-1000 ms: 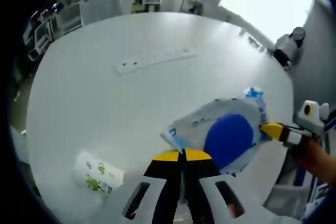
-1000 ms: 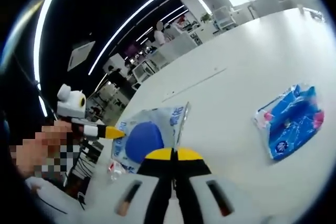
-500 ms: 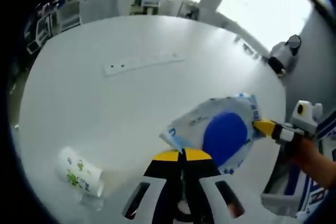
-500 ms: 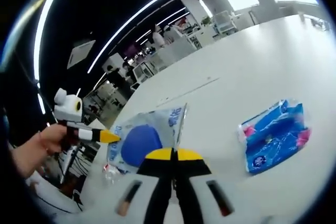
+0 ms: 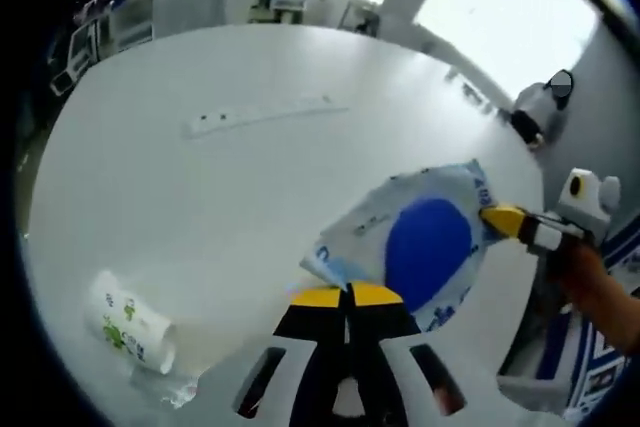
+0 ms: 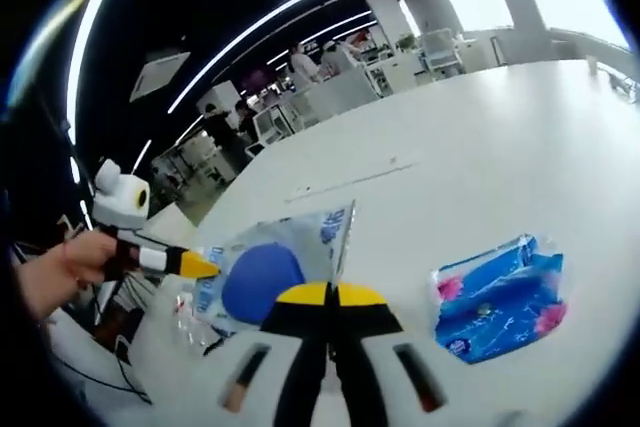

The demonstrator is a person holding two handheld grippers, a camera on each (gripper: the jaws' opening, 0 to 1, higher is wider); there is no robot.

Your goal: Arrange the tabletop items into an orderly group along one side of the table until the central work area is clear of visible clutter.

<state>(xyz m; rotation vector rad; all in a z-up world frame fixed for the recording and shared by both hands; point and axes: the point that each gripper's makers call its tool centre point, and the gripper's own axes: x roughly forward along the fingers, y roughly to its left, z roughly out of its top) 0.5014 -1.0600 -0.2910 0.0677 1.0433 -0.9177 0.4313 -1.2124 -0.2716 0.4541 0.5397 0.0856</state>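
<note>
A clear plastic bag (image 5: 420, 247) with blue print and a round dark-blue thing inside hangs over the white table (image 5: 200, 187), held at two ends. My left gripper (image 5: 347, 294) is shut on its near corner. The right gripper (image 5: 500, 219) comes in from the right, shut on the bag's far edge. In the right gripper view the bag (image 6: 265, 272) sits just beyond my right gripper (image 6: 328, 294), which is shut on its edge, and the left gripper (image 6: 205, 267) pinches the other end. A blue tissue pack (image 6: 495, 297) lies on the table to the right.
A white roll with green print (image 5: 130, 322) lies near the table's lower-left edge, beside crumpled clear plastic (image 5: 180, 387). A long white power strip (image 5: 260, 115) runs across the far tabletop. A white and black device (image 5: 540, 107) stands at the far right edge.
Both views have shifted with the hands. The bag stays held between both grippers. In the right gripper view the blue tissue pack now sits lower and closer to the jaws.
</note>
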